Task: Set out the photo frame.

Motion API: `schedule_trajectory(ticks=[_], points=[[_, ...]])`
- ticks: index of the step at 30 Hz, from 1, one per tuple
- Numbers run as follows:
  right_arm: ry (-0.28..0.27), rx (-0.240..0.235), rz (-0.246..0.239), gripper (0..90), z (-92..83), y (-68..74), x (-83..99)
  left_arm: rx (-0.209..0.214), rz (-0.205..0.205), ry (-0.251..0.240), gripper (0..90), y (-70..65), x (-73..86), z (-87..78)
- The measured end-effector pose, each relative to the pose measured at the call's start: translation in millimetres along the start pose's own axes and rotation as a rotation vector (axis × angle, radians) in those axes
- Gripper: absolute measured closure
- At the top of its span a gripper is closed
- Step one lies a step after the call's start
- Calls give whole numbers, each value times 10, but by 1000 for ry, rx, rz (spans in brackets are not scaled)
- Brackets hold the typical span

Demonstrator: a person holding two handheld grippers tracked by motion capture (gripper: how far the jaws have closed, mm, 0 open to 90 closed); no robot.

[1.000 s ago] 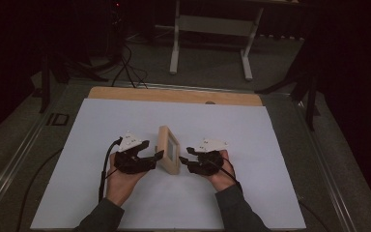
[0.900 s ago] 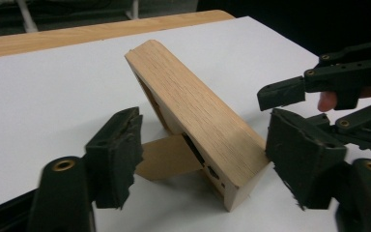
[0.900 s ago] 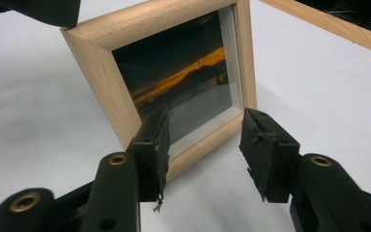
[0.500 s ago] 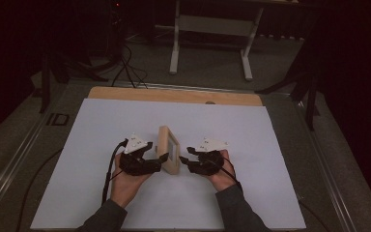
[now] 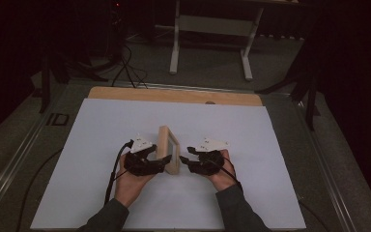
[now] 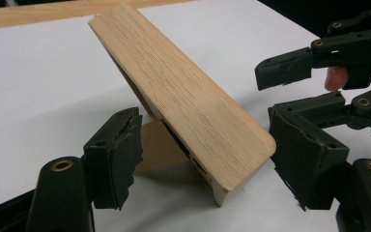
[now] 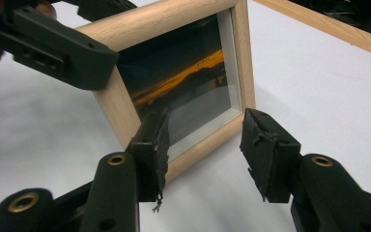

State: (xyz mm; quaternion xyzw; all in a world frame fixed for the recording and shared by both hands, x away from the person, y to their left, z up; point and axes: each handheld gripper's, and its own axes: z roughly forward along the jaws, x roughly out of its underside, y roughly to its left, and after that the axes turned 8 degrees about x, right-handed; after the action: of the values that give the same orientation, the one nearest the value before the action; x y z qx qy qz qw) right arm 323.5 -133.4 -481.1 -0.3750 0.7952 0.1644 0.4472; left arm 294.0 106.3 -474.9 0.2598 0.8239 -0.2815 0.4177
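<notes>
Small wooden picture frame (image 5: 167, 151) stands on edge on the white sheet (image 5: 101, 125), about mid-table, between the 2 grippers. Left gripper (image 5: 160, 165) sits just left of the frame at its near end; in the left gripper view the frame's top edge (image 6: 183, 96) runs between the 2 spread jaws, pads clear of the wood, so open. Right gripper (image 5: 186, 157) sits just right of the frame, jaws apart with nothing clamped; in the right gripper view they stand in front of the frame's (image 7: 183, 72) lower corner. Frame's long axis runs near to far. Glass face points right, back faces left; it leans slightly.
</notes>
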Motion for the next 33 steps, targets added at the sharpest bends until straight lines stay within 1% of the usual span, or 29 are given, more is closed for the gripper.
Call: schedule_trajectory(ticks=[4,5,19,23,33], points=[[-2,0,-1,520,-4,1,-4,-7,-3,5,296,1,5,31],[-2,1,0,520,-6,-2,-5,-7,-7,3,311,2,6,37],[-7,2,4,517,-20,-12,-10,16,-22,9,407,-10,2,55],[-8,2,3,514,-20,-14,-10,26,-30,14,416,-1,-2,54],[-13,7,10,512,-42,-35,-17,32,-38,21,430,6,-7,49]])
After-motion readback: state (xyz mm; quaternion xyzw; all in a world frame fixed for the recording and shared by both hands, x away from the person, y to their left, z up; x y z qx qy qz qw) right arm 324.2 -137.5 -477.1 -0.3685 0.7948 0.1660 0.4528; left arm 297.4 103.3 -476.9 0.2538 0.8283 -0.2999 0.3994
